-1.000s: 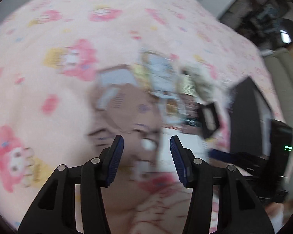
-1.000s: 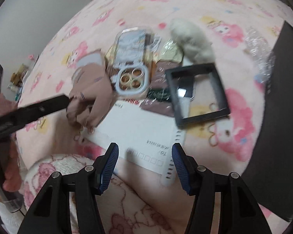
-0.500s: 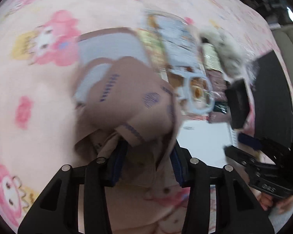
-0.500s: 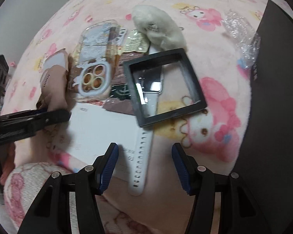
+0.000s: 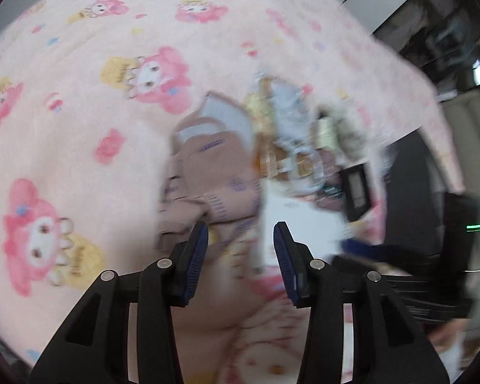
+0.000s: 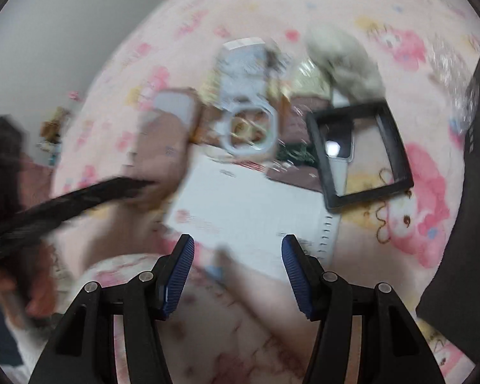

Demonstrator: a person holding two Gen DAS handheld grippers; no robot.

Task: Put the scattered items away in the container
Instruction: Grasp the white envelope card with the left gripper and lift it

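Scattered items lie on a pink cartoon-print blanket (image 5: 80, 128). A brown sock (image 5: 214, 172) lies just ahead of my left gripper (image 5: 240, 243), which is open and empty. The sock also shows in the right wrist view (image 6: 163, 147), with the left gripper's arm (image 6: 80, 198) reaching to it. Beside it lie a pale blue phone case (image 6: 249, 108), a white card (image 6: 252, 211), a black square frame (image 6: 361, 153), a white watch strap (image 6: 328, 240) and a grey fluffy thing (image 6: 345, 64). My right gripper (image 6: 238, 265) is open and empty, above the card's near edge. Both views are blurred.
A large black container (image 6: 473, 208) stands at the right edge, also in the left wrist view (image 5: 412, 192). Crinkled clear plastic (image 6: 457, 73) lies beside it. A pink patterned pillow (image 6: 208, 336) sits under both grippers. A wall rises at the far left.
My left gripper has pulled back from the sock, which now lies ahead of its open fingers. My right gripper has swung left, back over the white card.
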